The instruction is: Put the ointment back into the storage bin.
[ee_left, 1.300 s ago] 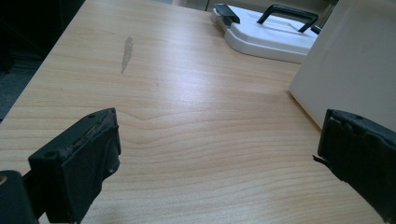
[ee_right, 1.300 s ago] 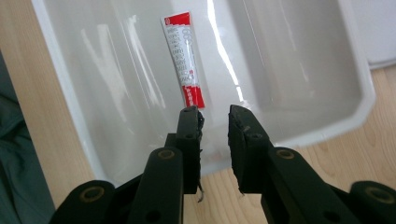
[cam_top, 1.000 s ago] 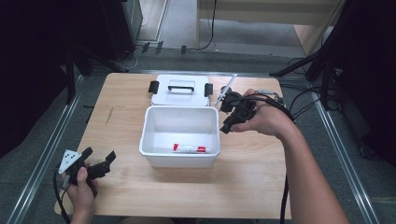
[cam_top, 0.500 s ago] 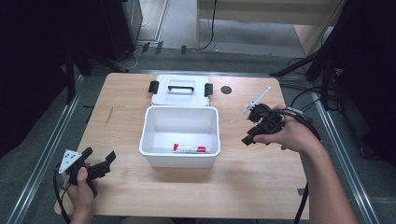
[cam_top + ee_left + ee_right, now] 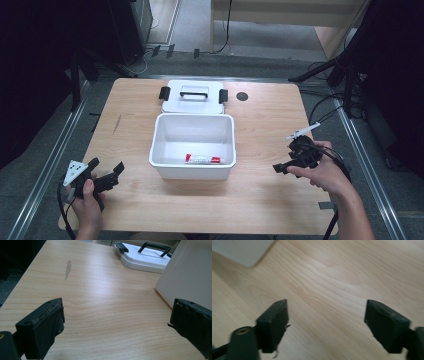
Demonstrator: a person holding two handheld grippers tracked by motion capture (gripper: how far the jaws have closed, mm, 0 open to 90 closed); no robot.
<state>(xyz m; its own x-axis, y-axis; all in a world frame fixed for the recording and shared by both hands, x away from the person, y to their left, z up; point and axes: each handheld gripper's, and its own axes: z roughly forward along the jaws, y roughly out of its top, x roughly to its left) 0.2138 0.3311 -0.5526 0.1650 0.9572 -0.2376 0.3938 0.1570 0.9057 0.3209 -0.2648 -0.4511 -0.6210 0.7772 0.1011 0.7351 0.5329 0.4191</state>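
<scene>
wooden table: white bin, lid behind | grey floor around | left gripper, right gripper: jaws apart, empty

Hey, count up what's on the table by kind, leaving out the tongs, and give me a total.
White open box: 1
White lid with black handle and latches: 1
Red and white tube inside the box: 1
Total: 3

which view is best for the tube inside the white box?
High view: it looks down into the white box, so the tube lies plainly on its floor. The left gripper view catches the box's outer wall; the right gripper view a blurred white corner.
</scene>
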